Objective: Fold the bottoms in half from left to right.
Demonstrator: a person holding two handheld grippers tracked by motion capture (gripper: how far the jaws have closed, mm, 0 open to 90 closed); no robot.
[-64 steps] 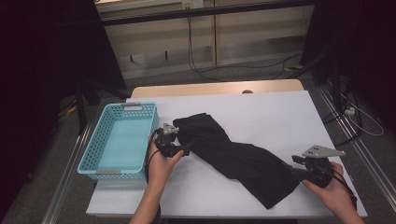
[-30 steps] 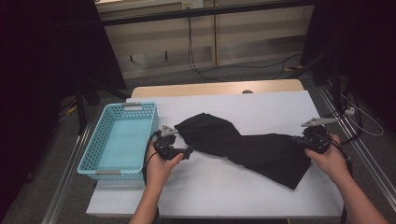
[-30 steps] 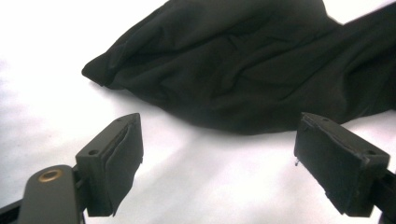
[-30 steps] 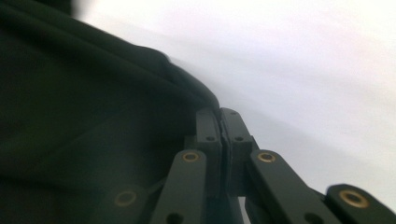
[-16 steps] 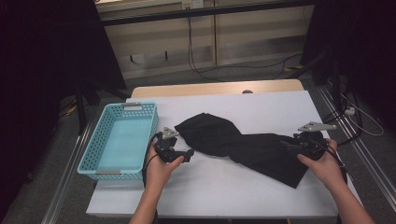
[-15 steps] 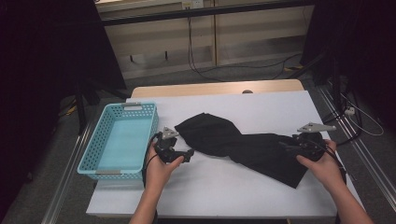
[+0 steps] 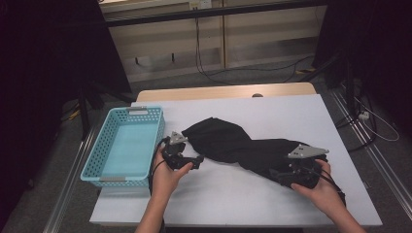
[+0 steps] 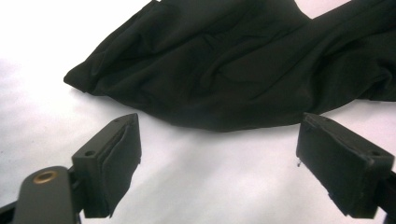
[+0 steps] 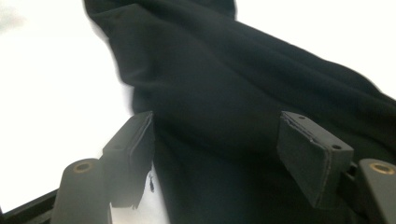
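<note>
A black garment (image 7: 238, 143) lies crumpled on the white table (image 7: 228, 194), running from the middle toward the right. My left gripper (image 7: 196, 162) rests at the garment's left end; in the left gripper view it (image 8: 219, 128) stands open, with the garment (image 8: 243, 65) just beyond the pads (image 8: 119, 158) and nothing between them. My right gripper (image 7: 284, 175) sits over the garment's right end. In the right gripper view it (image 9: 217, 123) is open, with black cloth (image 9: 224, 84) lying under and between its jaws.
A light blue plastic basket (image 7: 158, 141) stands empty at the table's left edge, just left of my left hand. Bare white tabletop lies along the front and the far right. Cables run on the floor beyond the table.
My right gripper moved left and toward the person, and the garment's right end is now bunched up and shorter. The left gripper stayed where it was.
</note>
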